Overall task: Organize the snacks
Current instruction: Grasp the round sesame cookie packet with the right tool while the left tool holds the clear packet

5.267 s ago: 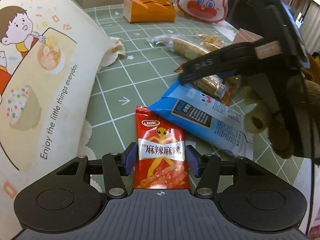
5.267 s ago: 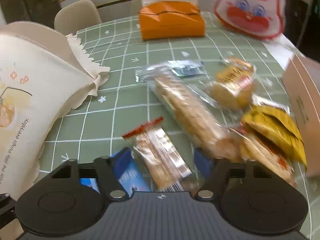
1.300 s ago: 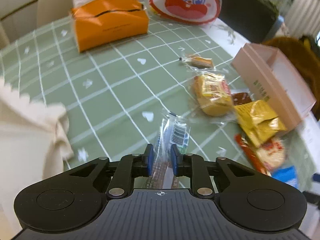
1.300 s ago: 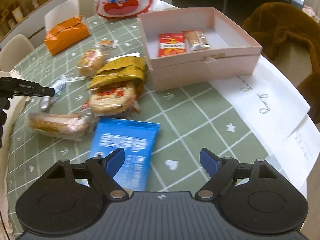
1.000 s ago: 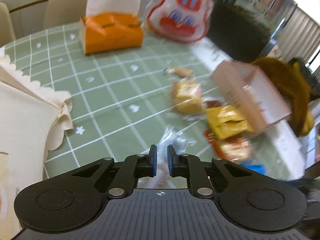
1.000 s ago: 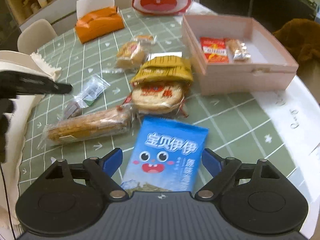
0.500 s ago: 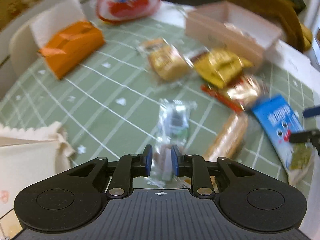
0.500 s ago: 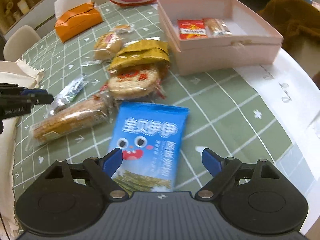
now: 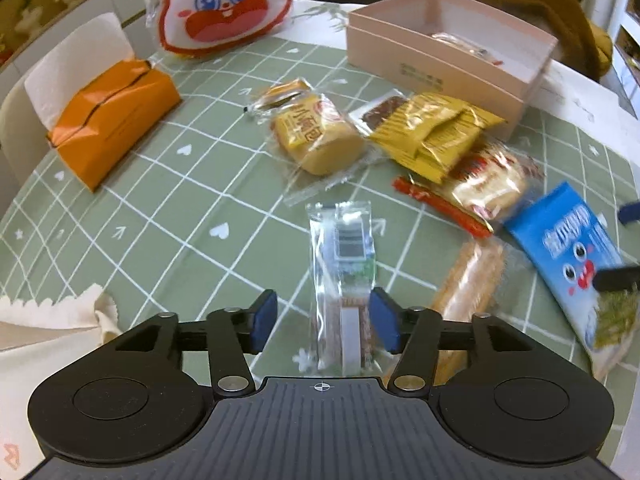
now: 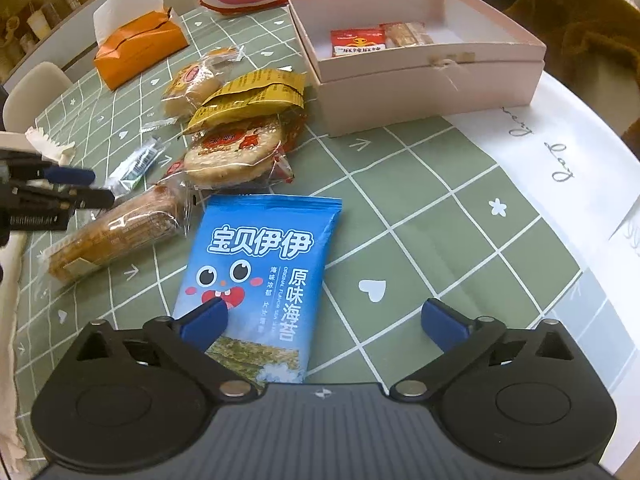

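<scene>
My left gripper [image 9: 323, 322] is open, its pads either side of a clear-wrapped snack bar [image 9: 344, 280] that lies on the green table; the bar also shows in the right wrist view [image 10: 134, 168]. My right gripper [image 10: 324, 320] is open and empty, low over a blue seaweed packet [image 10: 260, 276], with its left pad above the packet. The pink box [image 10: 420, 76] at the far right holds a red snack packet [image 10: 358, 42] and a brown bar [image 10: 408, 33]. The left gripper appears in the right wrist view [image 10: 68, 188].
Loose snacks lie between the grippers and the box: a long biscuit pack [image 10: 116, 232], a round rice cracker pack [image 10: 232, 152], yellow packets [image 10: 252, 96], a bun [image 9: 320, 132]. An orange tissue box [image 9: 112, 120] and a rabbit bag [image 9: 224, 4] stand behind. A cloth bag [image 9: 48, 320] lies left.
My left gripper was shut on the clear-wrapped bar and has opened, leaving the bar flat on the table. My right gripper has come lower over the blue packet.
</scene>
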`<act>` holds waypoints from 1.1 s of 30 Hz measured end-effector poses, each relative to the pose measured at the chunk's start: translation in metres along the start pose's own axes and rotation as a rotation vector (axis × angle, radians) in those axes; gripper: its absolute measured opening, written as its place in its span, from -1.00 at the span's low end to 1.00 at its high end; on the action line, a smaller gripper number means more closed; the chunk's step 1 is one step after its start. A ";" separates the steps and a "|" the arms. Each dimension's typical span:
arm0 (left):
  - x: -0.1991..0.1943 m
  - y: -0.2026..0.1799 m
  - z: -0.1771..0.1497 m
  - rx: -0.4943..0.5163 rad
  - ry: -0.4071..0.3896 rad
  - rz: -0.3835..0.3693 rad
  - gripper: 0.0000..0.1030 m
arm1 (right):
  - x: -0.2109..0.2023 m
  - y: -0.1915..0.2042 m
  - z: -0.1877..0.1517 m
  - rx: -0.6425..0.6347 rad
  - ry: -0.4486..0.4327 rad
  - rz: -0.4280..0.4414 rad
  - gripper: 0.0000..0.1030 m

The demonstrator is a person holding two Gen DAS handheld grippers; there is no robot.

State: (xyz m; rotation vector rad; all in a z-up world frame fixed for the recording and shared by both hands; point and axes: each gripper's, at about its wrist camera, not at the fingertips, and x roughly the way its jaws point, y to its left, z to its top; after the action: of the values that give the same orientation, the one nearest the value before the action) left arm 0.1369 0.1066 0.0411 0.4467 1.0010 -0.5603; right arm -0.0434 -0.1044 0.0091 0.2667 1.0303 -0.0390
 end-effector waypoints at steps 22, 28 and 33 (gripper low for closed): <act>-0.076 -0.001 0.003 -0.356 -0.154 -0.098 -0.24 | -0.004 -0.003 0.019 0.014 -0.039 0.024 1.00; -0.070 -0.027 -0.027 -0.431 -0.096 -0.143 -0.24 | 0.011 0.029 0.068 0.020 -0.069 0.050 1.00; -0.062 -0.042 -0.058 -0.513 -0.065 -0.191 -0.24 | 0.053 0.059 0.094 0.010 -0.001 -0.008 1.00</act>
State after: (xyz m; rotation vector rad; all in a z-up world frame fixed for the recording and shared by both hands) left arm 0.0462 0.1228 0.0644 -0.1226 1.0861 -0.4617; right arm 0.0725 -0.0645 0.0219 0.2716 1.0301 -0.0520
